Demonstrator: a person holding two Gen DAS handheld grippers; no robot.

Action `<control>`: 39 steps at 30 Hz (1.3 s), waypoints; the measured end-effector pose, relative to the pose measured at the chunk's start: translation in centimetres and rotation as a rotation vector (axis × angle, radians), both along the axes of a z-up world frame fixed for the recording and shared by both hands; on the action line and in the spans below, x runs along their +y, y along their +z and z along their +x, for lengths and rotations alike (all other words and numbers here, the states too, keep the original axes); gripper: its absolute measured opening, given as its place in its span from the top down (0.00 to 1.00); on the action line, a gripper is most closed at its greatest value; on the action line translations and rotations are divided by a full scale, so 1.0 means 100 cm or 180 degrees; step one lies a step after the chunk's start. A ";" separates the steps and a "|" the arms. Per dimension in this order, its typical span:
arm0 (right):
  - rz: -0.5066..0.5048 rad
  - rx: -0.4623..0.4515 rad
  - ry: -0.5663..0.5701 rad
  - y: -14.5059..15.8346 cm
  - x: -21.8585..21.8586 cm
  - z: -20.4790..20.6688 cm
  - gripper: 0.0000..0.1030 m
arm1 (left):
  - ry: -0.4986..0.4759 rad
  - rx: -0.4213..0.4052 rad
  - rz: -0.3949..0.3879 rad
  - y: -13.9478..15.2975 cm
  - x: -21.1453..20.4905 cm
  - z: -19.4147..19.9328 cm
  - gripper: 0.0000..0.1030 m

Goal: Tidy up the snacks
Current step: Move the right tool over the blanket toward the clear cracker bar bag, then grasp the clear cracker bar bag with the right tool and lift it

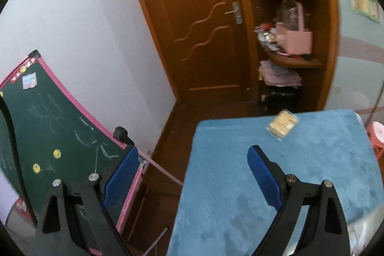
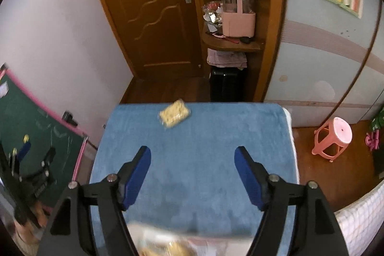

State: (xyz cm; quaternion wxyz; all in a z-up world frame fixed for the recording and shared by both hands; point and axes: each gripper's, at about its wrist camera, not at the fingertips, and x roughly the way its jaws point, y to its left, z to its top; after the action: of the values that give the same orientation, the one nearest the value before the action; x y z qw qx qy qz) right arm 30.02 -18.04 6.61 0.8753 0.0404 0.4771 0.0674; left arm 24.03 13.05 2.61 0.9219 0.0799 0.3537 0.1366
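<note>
Right tool (image 2: 192, 174) hangs over the blue-covered table (image 2: 240, 131), fingers apart, empty, aimed toward the clear pack of yellow snacks (image 2: 174, 113) near the far edge; left tool (image 1: 192, 180), likewise spread and empty, straddles the table's left edge

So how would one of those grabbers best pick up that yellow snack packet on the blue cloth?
Probably from above, with the open right hand-held gripper closing across the short sides of the snack packet. It lies flat, askew, near the far edge of the blue cloth, so the fingers should turn to match.
</note>
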 end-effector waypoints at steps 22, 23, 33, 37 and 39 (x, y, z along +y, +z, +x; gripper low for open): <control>-0.0003 0.0903 -0.0269 -0.268 0.096 0.242 0.29 | 0.0355 0.0622 -0.0329 -0.196 0.018 0.166 0.11; 0.0091 0.0864 -0.0277 -0.270 0.098 0.241 0.25 | 0.0357 0.0635 -0.0331 -0.201 0.019 0.167 0.11; 0.0152 0.0934 -0.0191 -0.285 0.116 0.236 0.20 | 0.0388 0.0770 -0.0615 -0.230 0.025 0.169 0.11; 0.0150 0.0979 -0.0155 -0.282 0.118 0.224 0.22 | 0.0299 0.0765 -0.0620 -0.225 0.015 0.160 0.11; 0.0107 0.0971 -0.0123 -0.278 0.121 0.216 0.24 | 0.0270 0.0749 -0.0638 -0.220 0.012 0.155 0.11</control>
State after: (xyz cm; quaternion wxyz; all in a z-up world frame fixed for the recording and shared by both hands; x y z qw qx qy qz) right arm 51.65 -5.95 -21.23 0.7930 0.0740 0.6025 0.0516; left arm 39.50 14.21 -19.39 0.8708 -0.0121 0.4742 0.1292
